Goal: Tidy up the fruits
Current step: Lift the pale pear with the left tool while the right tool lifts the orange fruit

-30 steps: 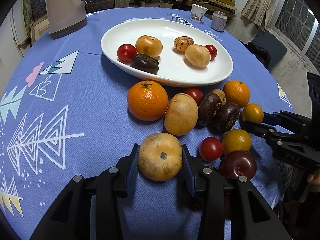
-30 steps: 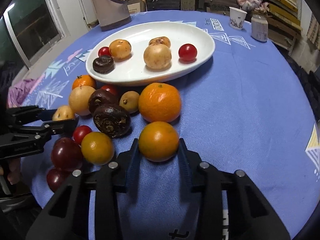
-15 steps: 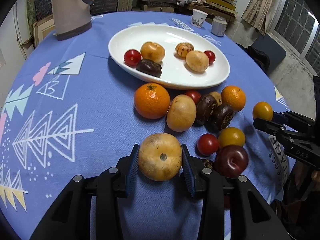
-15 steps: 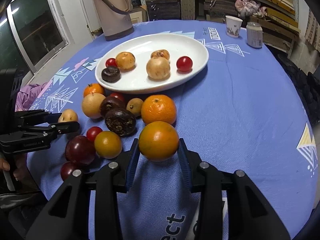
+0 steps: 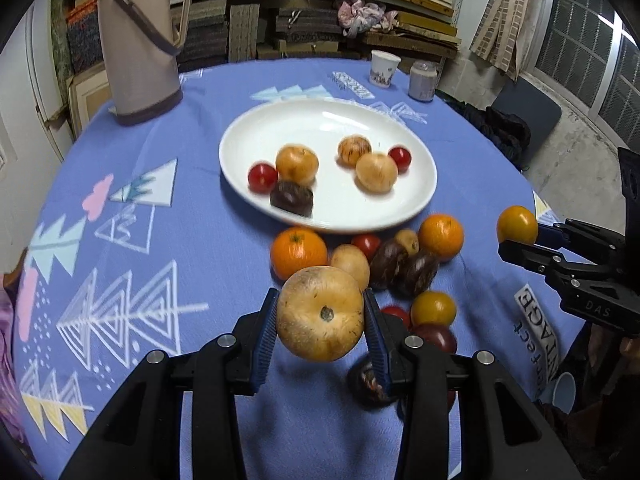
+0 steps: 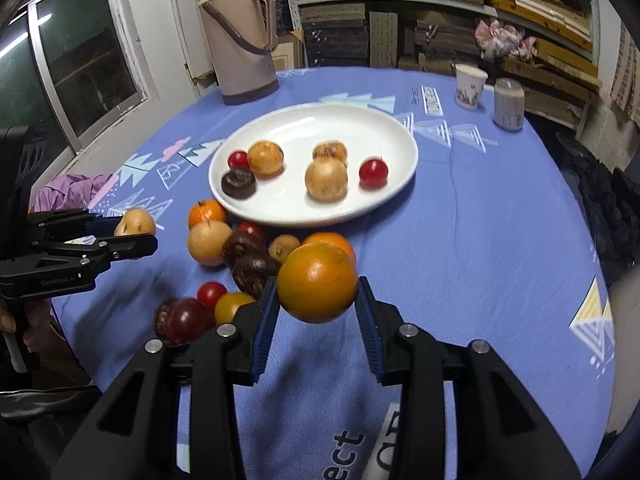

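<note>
My left gripper is shut on a tan round fruit, held in the air above the blue cloth. My right gripper is shut on an orange fruit, also lifted off the table. The white oval plate lies beyond, holding several fruits: two cherry tomatoes, tan ones and a dark brown one. Between the plate and the grippers lies a cluster of loose fruit on the cloth: oranges, brown ones, tomatoes and dark red ones. In the left wrist view the right gripper shows at the right edge with its orange fruit.
A beige thermos jug stands at the far left of the round table. A paper cup and a small jar stand at the far edge. Shelves of stacked boards fill the background. A purple cloth lies past the left table edge.
Both grippers have risen with their fruits, which now hang clear of the cloth. The table and plate look farther away in both views.
</note>
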